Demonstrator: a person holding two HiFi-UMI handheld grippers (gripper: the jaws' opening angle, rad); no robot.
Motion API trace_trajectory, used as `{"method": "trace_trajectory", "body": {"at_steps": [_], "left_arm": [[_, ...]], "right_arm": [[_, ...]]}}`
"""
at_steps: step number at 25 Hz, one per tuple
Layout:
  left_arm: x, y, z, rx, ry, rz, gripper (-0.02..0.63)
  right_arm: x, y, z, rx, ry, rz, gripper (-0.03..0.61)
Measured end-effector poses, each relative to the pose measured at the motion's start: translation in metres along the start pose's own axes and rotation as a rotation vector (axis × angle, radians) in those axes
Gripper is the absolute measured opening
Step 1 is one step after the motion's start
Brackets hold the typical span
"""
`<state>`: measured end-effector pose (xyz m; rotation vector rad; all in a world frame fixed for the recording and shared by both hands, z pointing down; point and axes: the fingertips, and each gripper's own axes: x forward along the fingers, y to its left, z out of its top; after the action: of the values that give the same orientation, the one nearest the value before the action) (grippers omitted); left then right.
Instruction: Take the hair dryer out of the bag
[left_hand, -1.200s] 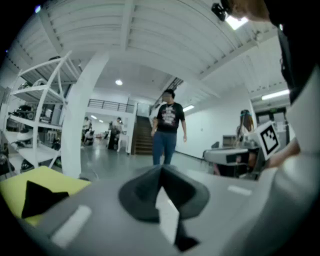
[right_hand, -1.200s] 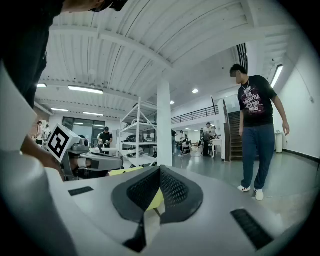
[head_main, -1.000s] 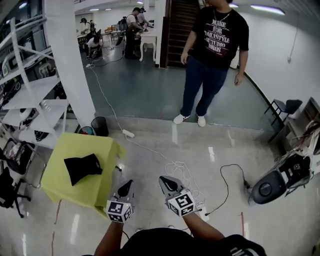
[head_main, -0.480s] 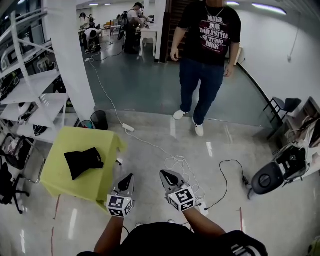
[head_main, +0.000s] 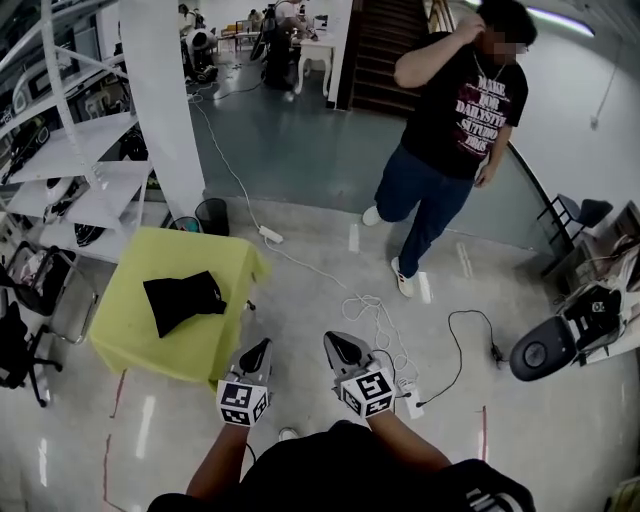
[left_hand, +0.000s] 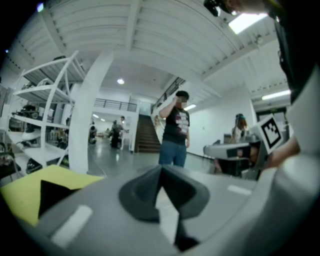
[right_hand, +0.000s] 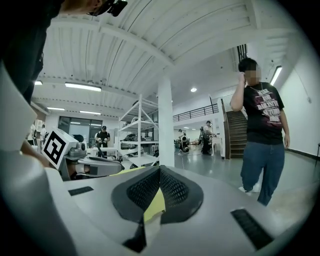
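Moved since a second ago: the standing person (head_main: 455, 120) has stepped right and raised a hand to the head. Yellow table (head_main: 180, 350) at left, black bag (head_main: 183, 300) flat near its middle, long axis roughly left-right, tapering rightward; hair dryer not visible. Left gripper (head_main: 260, 347) off the table's near right corner, jaws together, empty. Right gripper (head_main: 332, 340) just beside it, same.

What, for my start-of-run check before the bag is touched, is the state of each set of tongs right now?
Left gripper: tongs shut, holding nothing.
Right gripper: tongs shut, holding nothing.
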<state>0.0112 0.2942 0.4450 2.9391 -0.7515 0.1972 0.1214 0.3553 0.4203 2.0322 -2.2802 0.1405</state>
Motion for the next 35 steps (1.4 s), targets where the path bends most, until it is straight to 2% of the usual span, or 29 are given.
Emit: {"method": "trace_trajectory", "body": {"at_steps": [5,12,20,29,35], "left_arm": [[-0.009,0.015,-0.005,0.0,-0.002,0.014,0.006],[0.006,0.027,-0.012,-0.016,0.012,0.03,0.006],[0.058,0.039,0.003,0.009,0.047,0.048,0.006],[0.129,0.052,0.018,0.021,0.042,0.097,0.006],[0.156,0.055,0.023,0.021,0.051,0.146,0.006]], "right_arm": [[0.01,0.018,-0.008,-0.013,0.016,0.027,0.006],[0.032,0.005,-0.012,-0.016,0.016,0.043,0.006],[0.066,-0.049,-0.002,-0.003,0.001,0.051,0.006],[0.106,-0.116,0.003,0.004,-0.021,0.086,0.006],[0.122,-0.149,-0.002,0.027,-0.019,0.12,0.006]]}}
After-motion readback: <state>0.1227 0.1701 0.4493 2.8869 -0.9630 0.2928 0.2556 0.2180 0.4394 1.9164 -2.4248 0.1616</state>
